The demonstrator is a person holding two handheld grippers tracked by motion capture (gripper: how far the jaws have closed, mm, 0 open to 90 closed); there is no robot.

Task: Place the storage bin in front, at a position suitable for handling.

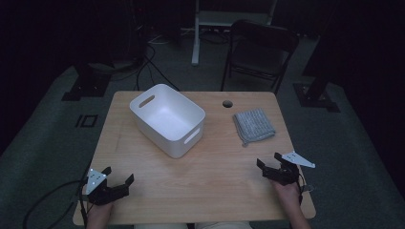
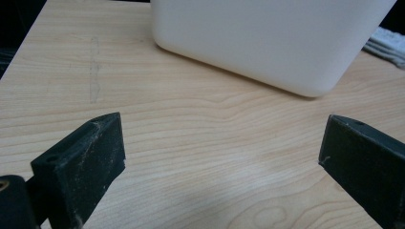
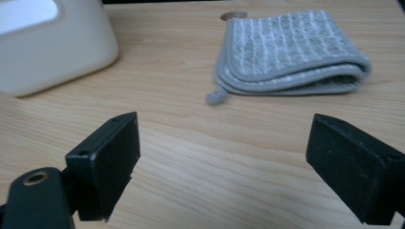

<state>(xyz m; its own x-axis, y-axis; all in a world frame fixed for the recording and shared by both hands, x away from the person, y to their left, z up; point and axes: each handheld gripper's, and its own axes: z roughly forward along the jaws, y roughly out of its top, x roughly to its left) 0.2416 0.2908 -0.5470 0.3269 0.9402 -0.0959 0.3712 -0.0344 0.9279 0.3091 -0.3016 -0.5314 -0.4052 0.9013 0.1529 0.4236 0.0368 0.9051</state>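
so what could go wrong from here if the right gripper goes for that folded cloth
The grey cloth is folded in layers, so the open right gripper might pinch only the top layer and let it unfold on lifting. Its small loop sticks out toward the gripper and could snag a jaw. The white bin looks light and sits unsecured on the table, so a low carry over its rim could nudge it.
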